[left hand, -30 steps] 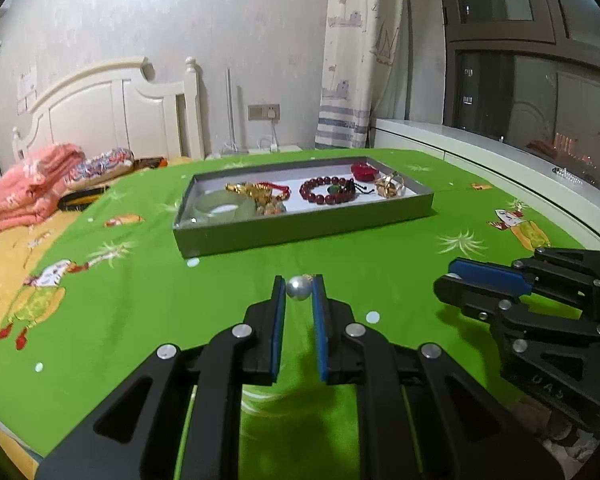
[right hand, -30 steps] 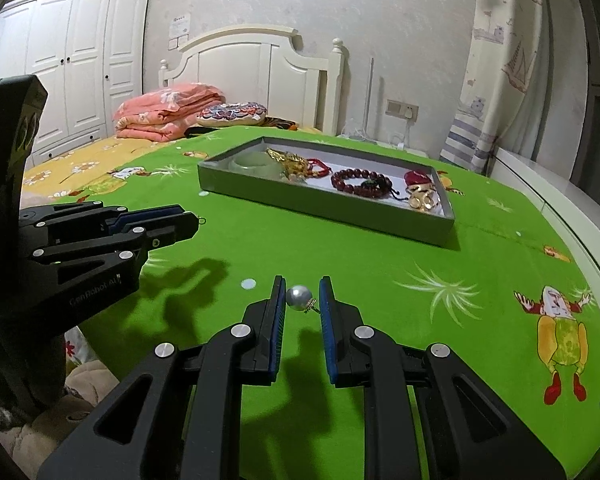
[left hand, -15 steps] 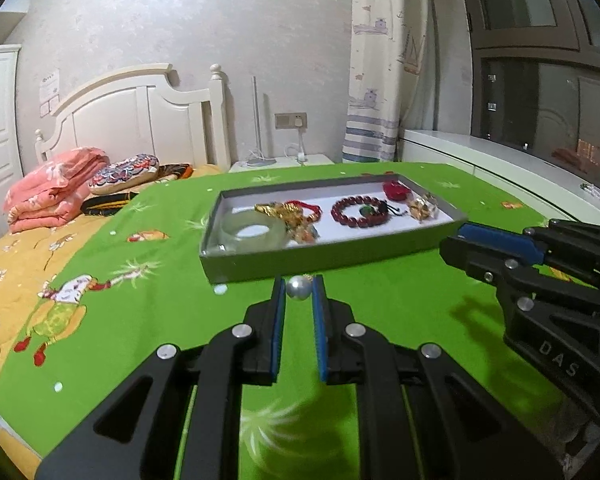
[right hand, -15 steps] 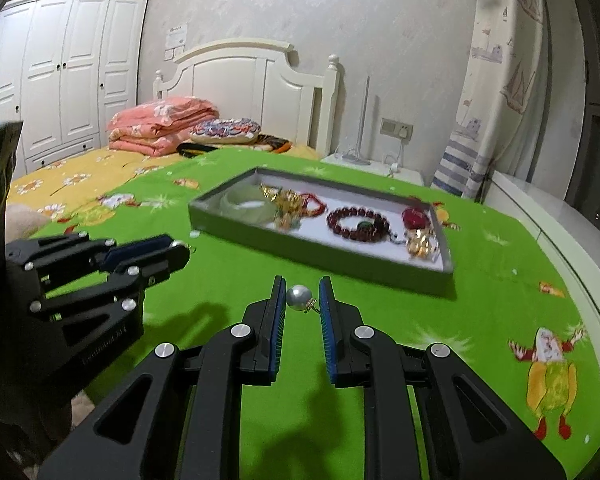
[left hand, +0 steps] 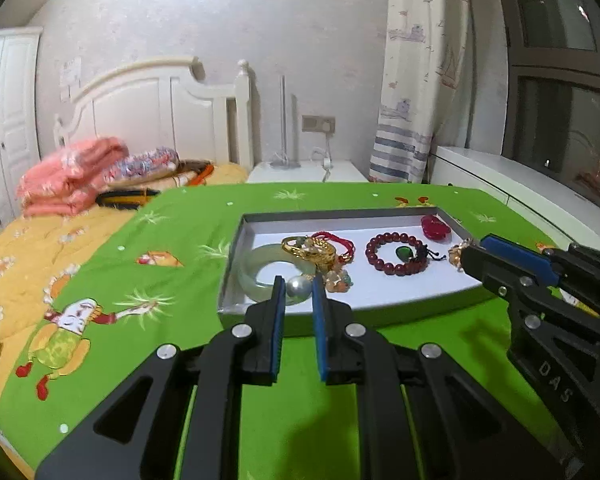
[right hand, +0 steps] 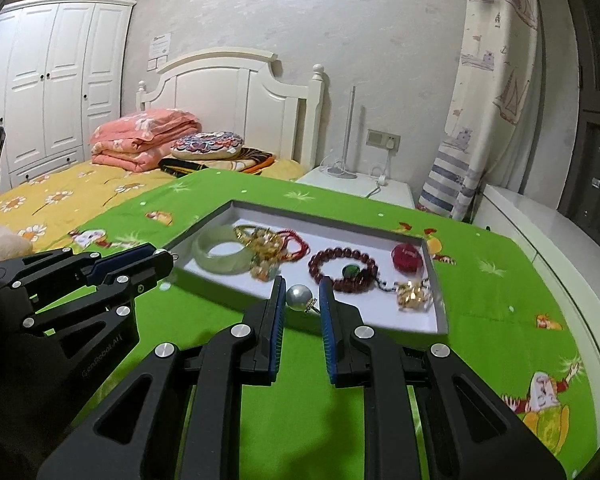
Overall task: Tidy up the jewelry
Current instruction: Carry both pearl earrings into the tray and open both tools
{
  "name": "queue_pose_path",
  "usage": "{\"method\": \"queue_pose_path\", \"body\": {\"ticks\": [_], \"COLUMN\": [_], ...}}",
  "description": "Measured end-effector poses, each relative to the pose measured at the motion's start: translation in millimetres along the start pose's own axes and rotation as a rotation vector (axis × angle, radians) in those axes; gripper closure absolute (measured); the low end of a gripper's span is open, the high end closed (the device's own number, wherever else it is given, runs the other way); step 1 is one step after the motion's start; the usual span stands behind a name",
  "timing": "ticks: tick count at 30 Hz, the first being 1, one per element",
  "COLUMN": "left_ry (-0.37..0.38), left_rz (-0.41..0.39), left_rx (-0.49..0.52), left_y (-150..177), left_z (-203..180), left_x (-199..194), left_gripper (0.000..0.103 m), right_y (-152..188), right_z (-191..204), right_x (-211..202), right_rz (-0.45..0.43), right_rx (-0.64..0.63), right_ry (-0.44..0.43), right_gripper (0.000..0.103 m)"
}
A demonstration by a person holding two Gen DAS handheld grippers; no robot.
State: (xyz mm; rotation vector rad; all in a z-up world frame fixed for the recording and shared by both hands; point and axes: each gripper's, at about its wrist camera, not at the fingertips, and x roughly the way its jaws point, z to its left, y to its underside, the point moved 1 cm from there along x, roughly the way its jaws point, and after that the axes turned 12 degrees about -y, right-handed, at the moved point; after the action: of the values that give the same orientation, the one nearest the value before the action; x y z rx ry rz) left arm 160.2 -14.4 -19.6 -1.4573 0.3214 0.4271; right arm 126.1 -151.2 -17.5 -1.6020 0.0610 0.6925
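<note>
Left gripper (left hand: 298, 290) pinches a silvery pearl earring (left hand: 299, 289) between its blue pads, held in the air over the near left corner of the grey jewelry tray (left hand: 342, 313). Right gripper (right hand: 302, 296) pinches a second pearl earring (right hand: 299, 297), its small gold fitting showing toward the right pad; this one hangs over the tray's near edge, about midway along it.

The tray lies on a green cartoon-print bedspread (right hand: 488, 320), toward the far side of the green area. Its white floor carries, from the left end to the right end:
- a pale green jade bangle (right hand: 220, 254) at the left end;
- a tangle of gold chain jewelry (right hand: 262, 246) touching the bangle, with a red cord bracelet (right hand: 296, 244) just beside it;
- a dark red bead bracelet (right hand: 342, 268) near the middle, a green stone (right hand: 350, 270) inside its ring;
- a red pendant (right hand: 408, 257) in the far right corner;
- a gold ornament (right hand: 414, 294) against the right wall, nearer the front.

In the left wrist view the right gripper's tip overlaps the tray's right end. Beyond the green bedspread, a folded pink quilt (right hand: 144, 140) rests at the white headboard (right hand: 236, 92).
</note>
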Motion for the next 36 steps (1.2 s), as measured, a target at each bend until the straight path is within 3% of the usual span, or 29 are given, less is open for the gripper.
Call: {"method": "queue_pose_path", "body": {"ticks": [14, 22, 30, 32, 36], "left_ry": [-0.11, -0.136, -0.144, -0.147, -0.152], "left_rz": [-0.008, 0.027, 0.012, 0.009, -0.01], "left_rx": [0.041, 0.069, 0.077, 0.074, 0.061], "left_y": [-42, -54, -60, -60, -61], "left_z": [-11, -25, -32, -32, -30], "left_x": [67, 106, 116, 115, 113], "left_gripper": [0.09, 0.09, 0.089, 0.081, 0.036], "right_y": [-28, -39, -41, -41, -40], "right_z": [-44, -80, -92, -91, -87], "right_x": [57, 97, 119, 122, 128], "right_rz": [0.032, 0.091, 0.133, 0.137, 0.146], "right_rx": [0.082, 0.175, 0.169, 0.164, 0.158], "right_ry": [0.061, 0.094, 0.136, 0.142, 0.15], "right_gripper": [0.086, 0.086, 0.086, 0.085, 0.08]}}
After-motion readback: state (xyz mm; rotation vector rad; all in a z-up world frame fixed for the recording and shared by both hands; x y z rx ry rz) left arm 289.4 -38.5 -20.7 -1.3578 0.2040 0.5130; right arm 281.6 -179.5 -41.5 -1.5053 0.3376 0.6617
